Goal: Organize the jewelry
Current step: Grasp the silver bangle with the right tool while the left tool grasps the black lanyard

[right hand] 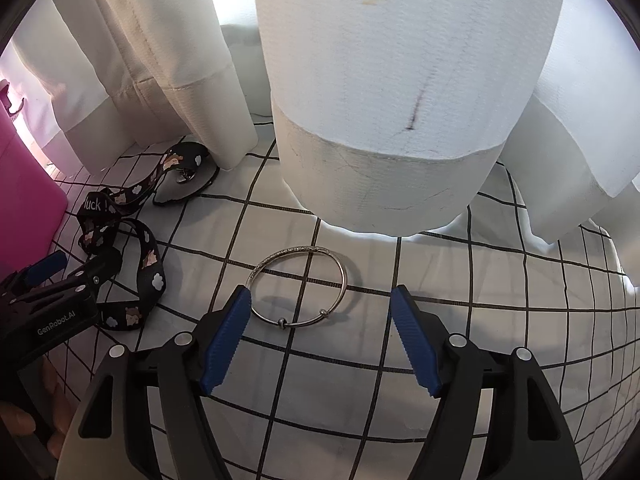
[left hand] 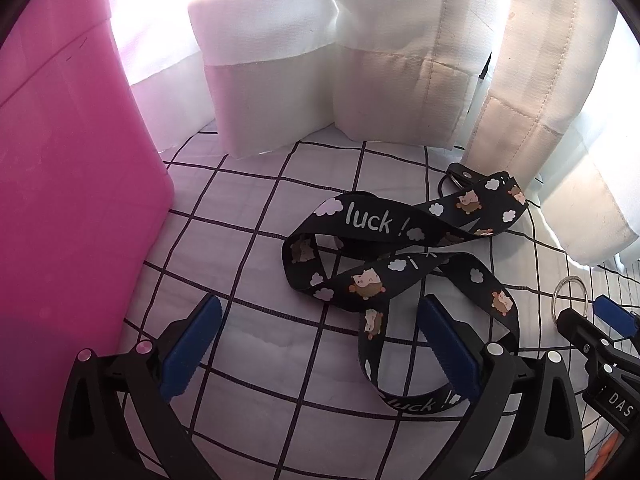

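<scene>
A black lanyard printed with clouds, animals and "luck !" lies coiled on the white checked sheet. My left gripper stands open just above it. One loop of the strap runs between the blue pads and past the right fingertip; neither pad presses on it. A thin silver bangle lies flat on the sheet. My right gripper is open around its near half, with the left fingertip right at the bangle's rim. The lanyard and left gripper show at the left of the right wrist view.
A pink box stands upright at the left, close to the left finger. White curtains hang down onto the sheet behind both items. The bangle and right gripper show at the left view's right edge. A person's hand holds the left gripper.
</scene>
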Motion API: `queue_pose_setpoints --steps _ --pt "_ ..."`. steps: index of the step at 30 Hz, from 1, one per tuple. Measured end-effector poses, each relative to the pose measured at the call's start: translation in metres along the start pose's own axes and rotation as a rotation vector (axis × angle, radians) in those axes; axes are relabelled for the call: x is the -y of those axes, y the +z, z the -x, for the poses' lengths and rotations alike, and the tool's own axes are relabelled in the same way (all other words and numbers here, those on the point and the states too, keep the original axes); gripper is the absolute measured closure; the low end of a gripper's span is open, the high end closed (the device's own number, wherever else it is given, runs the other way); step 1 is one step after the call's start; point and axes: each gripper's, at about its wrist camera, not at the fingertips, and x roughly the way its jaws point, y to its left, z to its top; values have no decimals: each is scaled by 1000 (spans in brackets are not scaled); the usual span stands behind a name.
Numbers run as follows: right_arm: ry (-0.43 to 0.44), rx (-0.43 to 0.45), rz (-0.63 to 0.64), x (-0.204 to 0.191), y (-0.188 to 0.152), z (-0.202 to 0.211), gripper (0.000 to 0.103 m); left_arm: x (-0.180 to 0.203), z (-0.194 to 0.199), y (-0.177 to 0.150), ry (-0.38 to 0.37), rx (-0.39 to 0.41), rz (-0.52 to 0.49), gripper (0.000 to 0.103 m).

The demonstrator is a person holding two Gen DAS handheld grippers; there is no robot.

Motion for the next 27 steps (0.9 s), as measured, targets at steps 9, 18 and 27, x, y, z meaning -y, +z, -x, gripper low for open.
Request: queue_pose_setpoints --steps 9,18,27 --pt "-37 12 39 -11 6 -9 22 4 0 -5 5 13 -2 5" --pt "-29 45 50 -14 8 -13 19 3 -1 -8 5 20 -2 6" --pt "-15 63 70 -31 -2 -1 49 13 14 -10 -29 39 -47 53"
